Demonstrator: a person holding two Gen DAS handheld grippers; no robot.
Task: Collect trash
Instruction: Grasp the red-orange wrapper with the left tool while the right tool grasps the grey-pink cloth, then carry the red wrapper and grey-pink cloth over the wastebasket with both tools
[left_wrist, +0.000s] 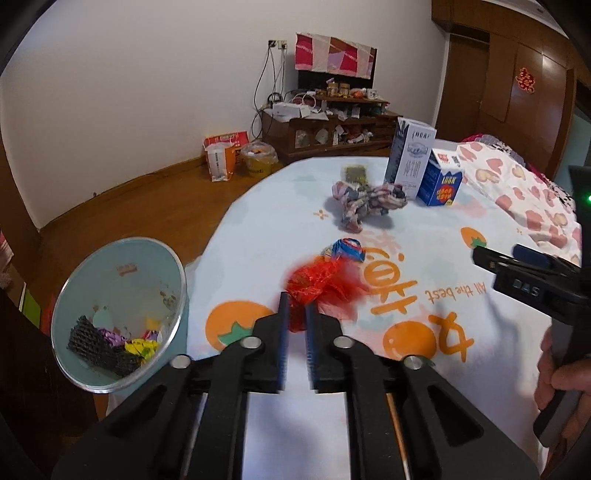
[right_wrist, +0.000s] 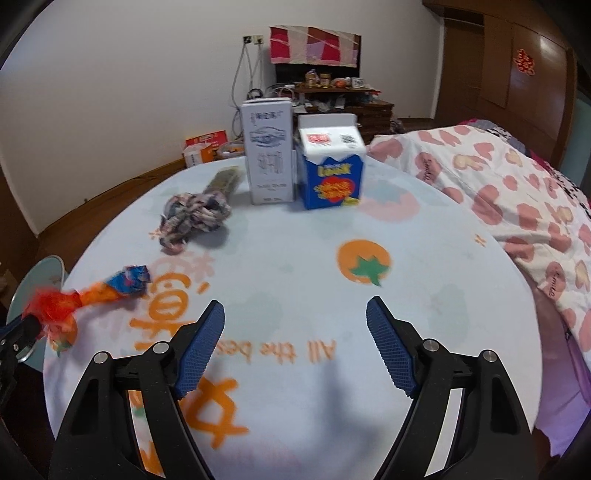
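My left gripper is shut on a crumpled red foil wrapper, held just above the tablecloth; it also shows at the far left of the right wrist view. A blue crumpled wrapper lies just beyond it, also in the right wrist view. A light blue trash bin with several scraps inside stands at the table's left edge. My right gripper is open and empty over the table, and shows at the right of the left wrist view.
A knotted cloth rope, a flat packet, a tall white carton and a blue carton sit at the far side of the round table. A heart-print quilt lies to the right.
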